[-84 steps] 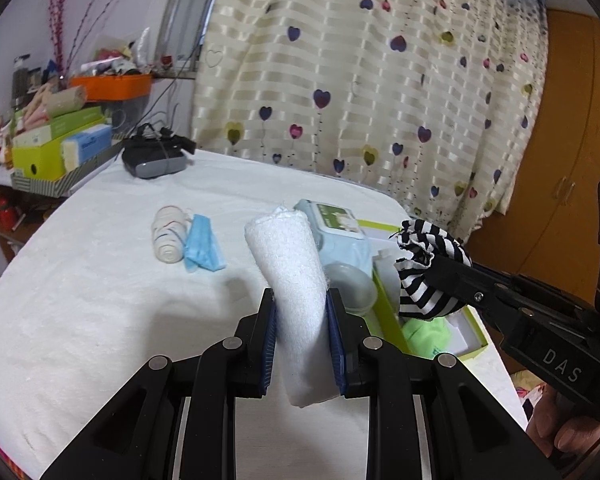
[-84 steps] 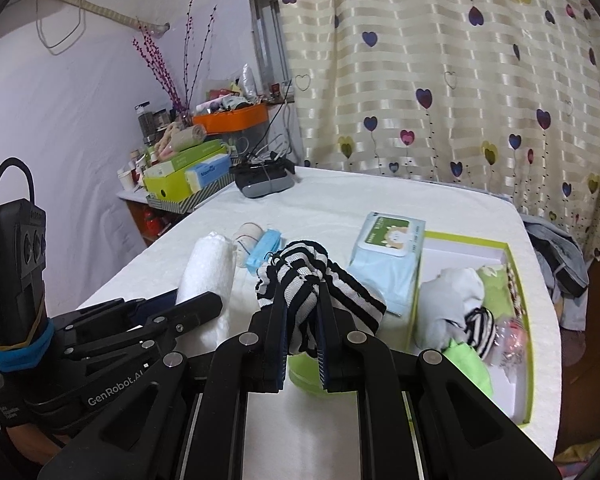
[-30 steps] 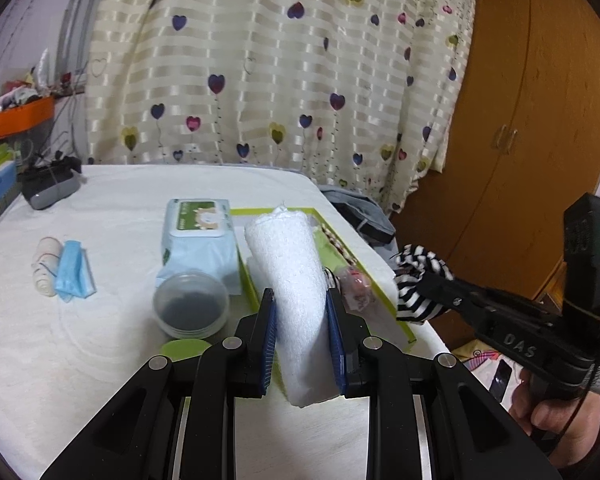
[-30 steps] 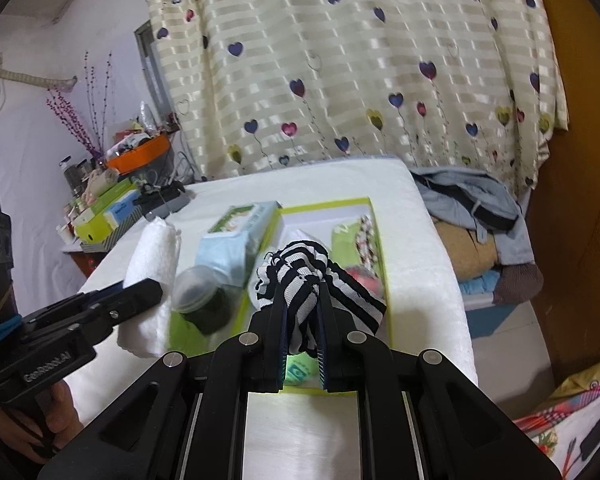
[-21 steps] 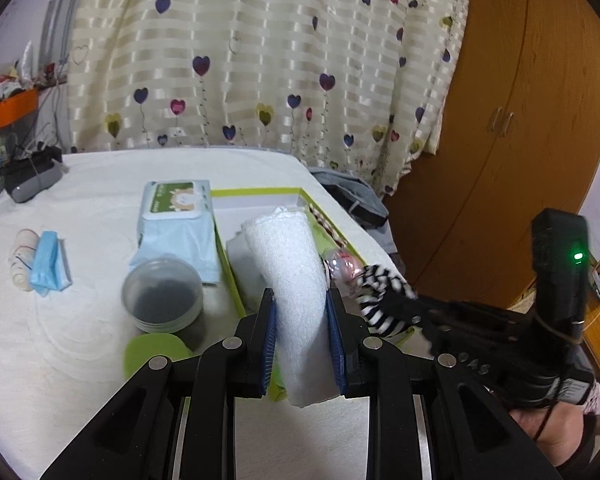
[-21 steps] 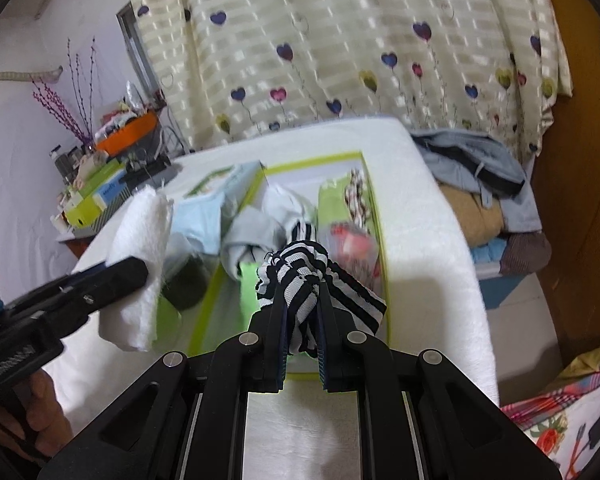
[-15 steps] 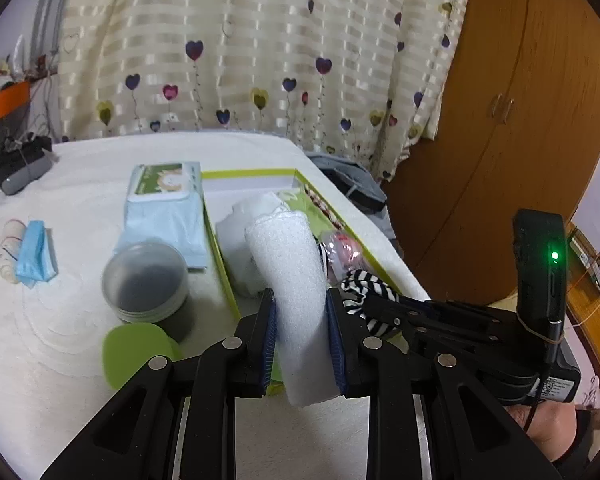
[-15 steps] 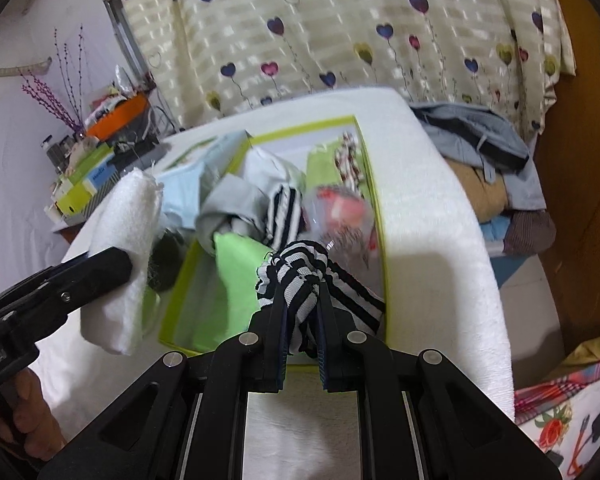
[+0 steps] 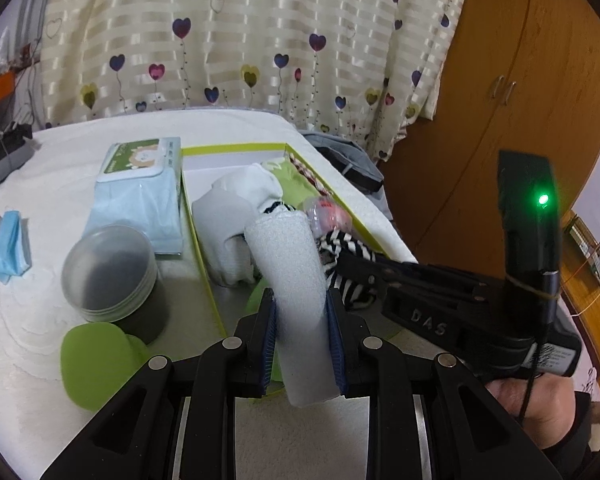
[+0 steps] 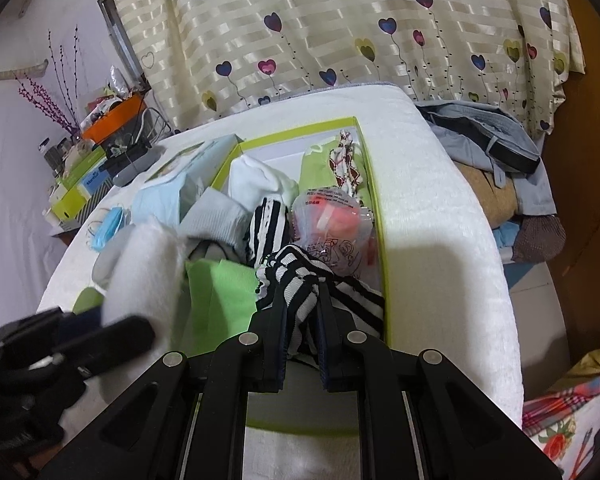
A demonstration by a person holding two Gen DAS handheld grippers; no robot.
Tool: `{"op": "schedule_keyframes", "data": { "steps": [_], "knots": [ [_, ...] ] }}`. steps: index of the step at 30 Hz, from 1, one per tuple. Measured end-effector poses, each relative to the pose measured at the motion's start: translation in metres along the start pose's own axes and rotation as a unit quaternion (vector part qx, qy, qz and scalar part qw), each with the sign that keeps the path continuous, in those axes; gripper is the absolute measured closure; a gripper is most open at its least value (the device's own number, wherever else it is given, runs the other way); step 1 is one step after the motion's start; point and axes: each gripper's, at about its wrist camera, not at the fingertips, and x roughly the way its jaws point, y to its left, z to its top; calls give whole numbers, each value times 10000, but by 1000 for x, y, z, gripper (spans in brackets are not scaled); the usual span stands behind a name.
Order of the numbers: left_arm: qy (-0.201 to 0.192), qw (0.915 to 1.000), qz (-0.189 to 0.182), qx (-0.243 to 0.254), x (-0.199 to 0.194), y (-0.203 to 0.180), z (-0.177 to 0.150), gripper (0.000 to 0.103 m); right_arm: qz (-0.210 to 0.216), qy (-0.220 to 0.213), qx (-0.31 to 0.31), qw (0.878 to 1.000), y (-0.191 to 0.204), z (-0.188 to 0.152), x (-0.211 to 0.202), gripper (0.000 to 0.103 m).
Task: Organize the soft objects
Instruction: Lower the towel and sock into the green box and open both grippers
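Observation:
My left gripper (image 9: 301, 316) is shut on a rolled white towel (image 9: 292, 276) and holds it over the near end of the green-rimmed box (image 9: 236, 147). My right gripper (image 10: 300, 320) is shut on a black-and-white striped sock (image 10: 300, 268) and holds it low inside the box (image 10: 374, 200), on its right side. The right gripper also shows in the left wrist view (image 9: 384, 268), right beside the towel. The box holds white socks (image 10: 256, 178), a green cloth (image 10: 220, 288), a clear packet with red contents (image 10: 328, 220) and another striped sock (image 10: 266, 220).
A wet-wipes pack (image 9: 140, 188) lies left of the box. A round lidded jar (image 9: 112, 268) and a green lid (image 9: 96, 356) sit in front of it. A blue mask (image 9: 8, 244) lies at the far left. Clothes (image 10: 496, 160) are piled right of the white table (image 10: 440, 240).
Both grippers have moved forward and down toward the box. The striped sock has dropped from above the box's near edge to inside it. The towel has come in close beside it.

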Motion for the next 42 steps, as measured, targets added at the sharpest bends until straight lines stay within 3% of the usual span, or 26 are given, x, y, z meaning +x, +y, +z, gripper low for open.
{"op": "schedule_keyframes", "data": {
  "steps": [4,6,7,23,33,36,37,39,42],
  "knots": [
    [104,9999,-23,-1,9,1,-1,80,33,-84,-73,9999,3,0,-7,77],
    [139,9999,-45,18,12,0,-2,80,9,-119,-144,9998,5,-1,-11,61],
    [152,9999,-49,18,13,0,-2,80,0,-147,-172,9997,6,-2,-14,59],
    [-67,10000,-15,22,-5,1,-1,73,-122,-577,-164,9981,9,-1,-48,58],
    [-313,9994,111,-40,-33,9,-5,73,21,-419,-514,9978,31,-10,-42,58],
    [-389,9990,183,-125,-42,18,-8,73,-14,-192,-785,9967,46,-15,-28,58],
    [-408,9988,215,-159,-45,22,-8,73,-40,-139,-879,9960,50,-17,-24,59],
    [-421,9986,259,-202,-48,27,-8,73,-104,-50,-1037,9945,55,-19,-14,78],
    [-423,9983,317,-258,-51,35,-8,73,-143,15,-1140,9934,59,-17,-2,92]
  ]
}}
